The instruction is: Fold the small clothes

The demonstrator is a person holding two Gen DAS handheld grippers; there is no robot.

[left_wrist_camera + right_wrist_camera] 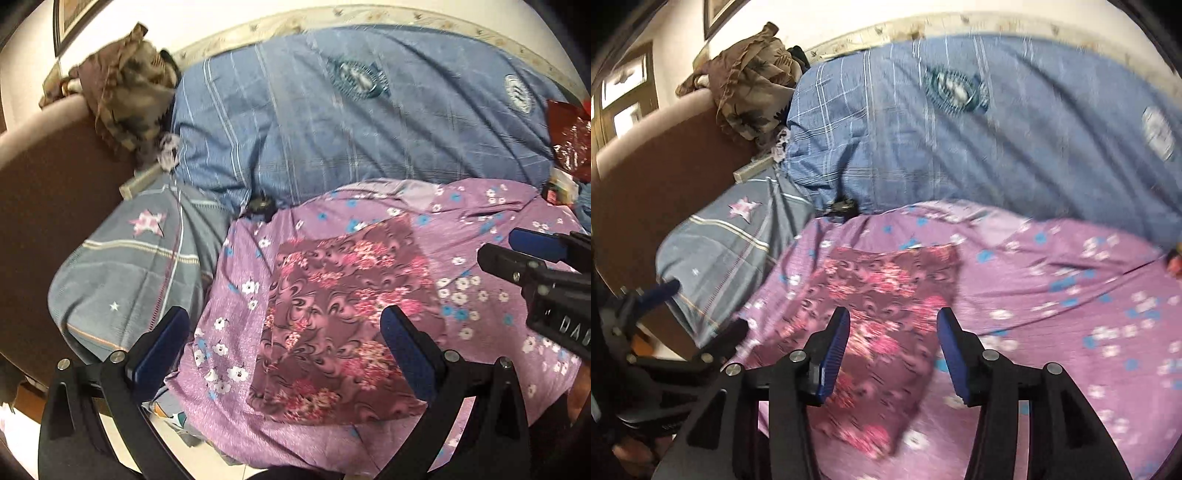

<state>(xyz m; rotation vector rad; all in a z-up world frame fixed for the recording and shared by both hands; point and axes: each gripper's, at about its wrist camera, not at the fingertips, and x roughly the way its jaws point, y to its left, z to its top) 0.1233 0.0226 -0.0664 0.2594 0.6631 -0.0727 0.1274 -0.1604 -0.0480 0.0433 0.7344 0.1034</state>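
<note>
Cloth [343, 317], maroon with pink flowers, lies folded flat as a rough rectangle on the purple sheet [480, 369], filling the middle of the left wrist view and running from about 12 o'clock down to 6. Its edges look fairly straight, with the near corner at 6 o'clock reaching toward the sheet's front edge.

Left gripper [288, 343] hovers over the cloth with its jaws wide apart and nothing between them; one blue pad sits at 8 o'clock off the cloth's edge, the other at 5 o'clock over the cloth. Whether the pads touch the fabric cannot be told.

Right gripper [894, 350] also has its jaws apart, though less widely, and holds nothing; the cloth [882, 317] shows between its fingers in the blurred right wrist view. From the left wrist view the right gripper [517, 251] enters at 3 o'clock, above the sheet beside the cloth's right edge.

Behind the sheet, at 12 o'clock, lies a blue quilt [351, 122]. A grey pillow [125, 277] with a pink star sits at 9 o'clock, against a brown headboard [44, 177].
</note>
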